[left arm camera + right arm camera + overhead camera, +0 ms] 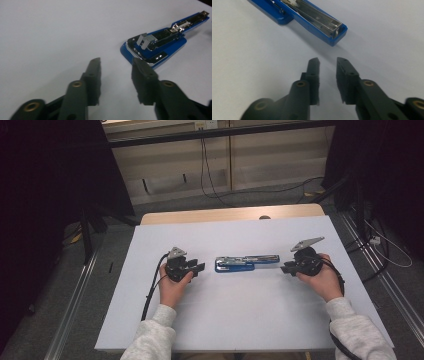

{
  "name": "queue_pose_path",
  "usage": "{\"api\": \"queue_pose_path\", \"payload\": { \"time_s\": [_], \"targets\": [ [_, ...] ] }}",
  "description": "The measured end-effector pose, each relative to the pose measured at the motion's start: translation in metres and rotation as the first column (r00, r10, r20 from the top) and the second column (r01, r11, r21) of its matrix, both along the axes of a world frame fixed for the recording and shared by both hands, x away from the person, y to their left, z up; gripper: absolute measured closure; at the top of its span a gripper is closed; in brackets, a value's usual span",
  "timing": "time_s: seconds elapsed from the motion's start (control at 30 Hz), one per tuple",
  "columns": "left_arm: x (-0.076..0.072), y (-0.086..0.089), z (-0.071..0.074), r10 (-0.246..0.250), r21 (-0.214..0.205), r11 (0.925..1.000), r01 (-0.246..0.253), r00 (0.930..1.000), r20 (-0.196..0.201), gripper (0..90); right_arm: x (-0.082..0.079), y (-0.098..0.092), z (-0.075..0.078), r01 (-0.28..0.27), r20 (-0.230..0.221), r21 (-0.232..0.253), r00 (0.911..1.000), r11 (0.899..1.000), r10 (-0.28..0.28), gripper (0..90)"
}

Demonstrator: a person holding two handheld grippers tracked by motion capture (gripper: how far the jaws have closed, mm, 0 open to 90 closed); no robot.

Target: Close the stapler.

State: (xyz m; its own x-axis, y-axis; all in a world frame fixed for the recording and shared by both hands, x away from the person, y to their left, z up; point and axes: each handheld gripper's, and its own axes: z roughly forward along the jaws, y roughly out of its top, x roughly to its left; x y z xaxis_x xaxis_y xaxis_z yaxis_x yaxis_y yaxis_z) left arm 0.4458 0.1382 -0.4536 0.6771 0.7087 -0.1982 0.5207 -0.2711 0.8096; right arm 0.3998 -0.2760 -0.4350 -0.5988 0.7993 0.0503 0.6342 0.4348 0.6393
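Lying flat, opened stapler [246,263] between both parted, empty grippers; table [225,320] edges well apart.

Counter [150,310]: white sheet covered the top, with a bare wooden strip along the far edge. One blue stapler [246,263] lay on it near centre, opened out flat, lengthwise left to right.

Dim room: wooden worktop [230,213] under a white sheet [225,320], grey carpeted floor [45,320], pale panelled wall [270,155] beyond with a black cable [205,170] hanging down it, dark curtains [50,170] at both sides, metal floor rails [75,300] alongside, loose cables [385,245] at right.
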Motion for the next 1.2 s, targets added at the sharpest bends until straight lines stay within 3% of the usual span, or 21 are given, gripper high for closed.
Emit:
{"api": "queue_pose_path", "payload": {
  "time_s": [0.13,0.3,0.47,0.53,0.73,0.9,1.2],
  "targets": [
    [0.004,-0.012,0.002,-0.033,0.021,0.9992,0.033,0.9994,0.004,79.7,0.001,-0.001,-0.002,0.024,-0.016,0.006,0.9996,1.0,-0.024,84.8],
    [0.01,-0.023,0.001,-0.055,0.037,0.9978,0.056,0.9984,-0.008,89.1,0.003,-0.001,-0.003,0.056,-0.007,0.002,0.9984,0.998,-0.056,90.0],
    [0.016,-0.033,-0.003,-0.072,0.048,0.9961,0.073,0.9971,-0.026,90.0,0.005,0.001,-0.007,0.068,-0.007,-0.007,0.9976,0.998,-0.068,90.0],
    [0.017,-0.035,-0.004,-0.066,0.072,0.9951,0.068,0.9975,-0.026,90.0,0.006,0.001,-0.009,0.066,-0.004,-0.008,0.9978,0.998,-0.066,90.0],
    [0.017,-0.039,-0.007,-0.082,0.077,0.9934,0.085,0.996,-0.034,90.0,0.011,0.0,-0.013,0.081,-0.008,0.008,0.9967,0.997,-0.081,90.0],
    [0.016,-0.043,-0.008,-0.094,0.104,0.9899,0.097,0.995,-0.034,90.0,0.012,0.004,-0.013,0.067,-0.004,0.013,0.9978,0.998,-0.067,90.0],
    [0.018,-0.043,-0.01,-0.097,0.113,0.9883,0.102,0.994,-0.049,90.0,0.017,0.013,-0.013,0.057,0.011,0.008,0.9983,0.998,-0.057,90.0]
  ]
}}
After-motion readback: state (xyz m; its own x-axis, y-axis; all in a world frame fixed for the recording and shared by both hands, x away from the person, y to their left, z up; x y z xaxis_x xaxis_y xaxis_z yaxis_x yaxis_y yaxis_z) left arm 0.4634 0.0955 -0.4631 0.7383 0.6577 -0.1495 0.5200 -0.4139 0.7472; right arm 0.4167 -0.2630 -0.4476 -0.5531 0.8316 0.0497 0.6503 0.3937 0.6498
